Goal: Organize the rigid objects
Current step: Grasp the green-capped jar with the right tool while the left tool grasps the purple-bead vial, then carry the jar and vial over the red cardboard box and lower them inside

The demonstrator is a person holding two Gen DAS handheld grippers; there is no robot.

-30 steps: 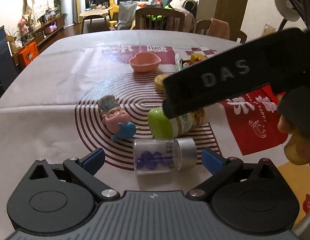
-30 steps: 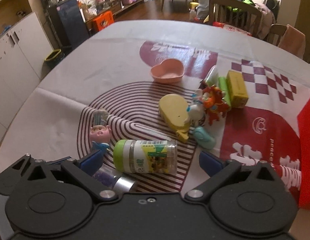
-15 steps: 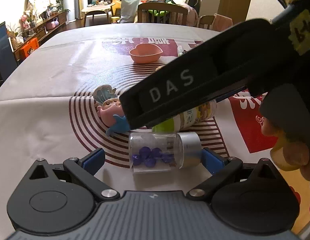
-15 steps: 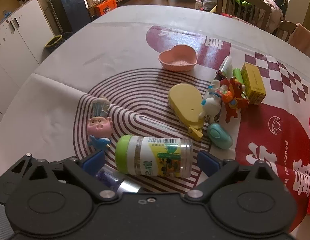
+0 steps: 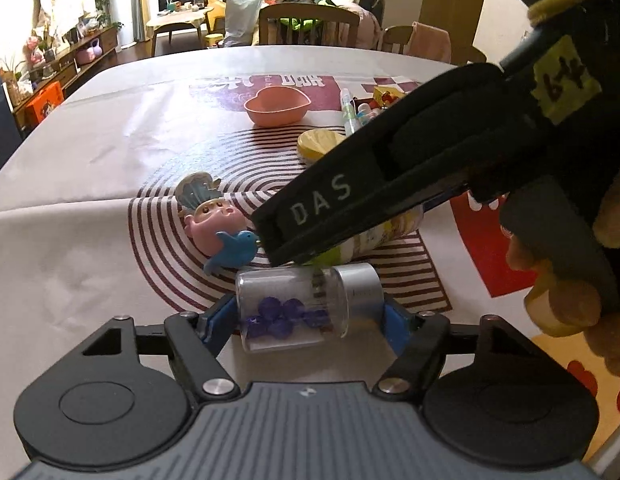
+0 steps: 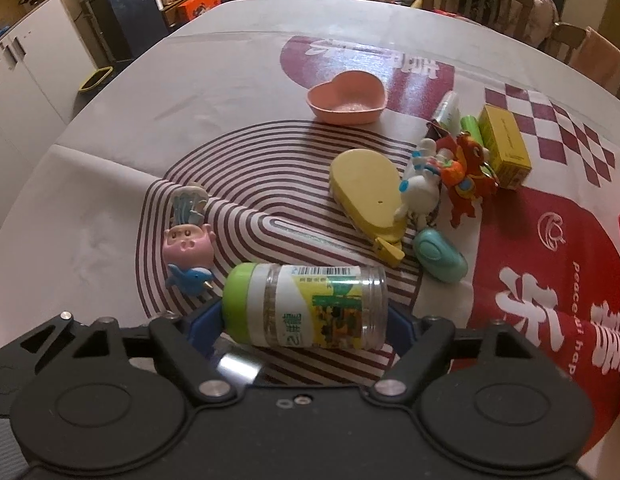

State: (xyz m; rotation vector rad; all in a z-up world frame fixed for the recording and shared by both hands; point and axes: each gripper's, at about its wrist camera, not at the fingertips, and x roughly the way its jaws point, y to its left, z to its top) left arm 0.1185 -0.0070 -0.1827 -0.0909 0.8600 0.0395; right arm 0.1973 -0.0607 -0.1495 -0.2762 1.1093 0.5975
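Note:
A clear jar (image 5: 294, 304) with blue beads and a silver cap lies on its side between the blue pads of my left gripper (image 5: 306, 322). The jaws are closing and both pads touch its ends. Just beyond it, the right tool's black housing (image 5: 390, 184) covers most of a green-lidded labelled jar (image 6: 310, 308). That jar lies crosswise in my right gripper (image 6: 306, 320), whose jaws are closing too, pads against lid and base. The clear jar's silver cap (image 6: 238, 364) shows under the right tool.
A pink pig figure (image 6: 188, 244) with a blue bird (image 5: 234, 248) lies left of the jars. Farther off are a pink heart bowl (image 6: 348, 98), a yellow whale-shaped piece (image 6: 366, 196), a teal oval (image 6: 440, 256), small toys (image 6: 462, 172) and a yellow box (image 6: 504, 144). A hand (image 5: 558, 304) grips the right tool.
Both pairs of jaws have narrowed from wide open onto their jars. The right tool has come down over the green-lidded jar, hiding more of it in the left wrist view.

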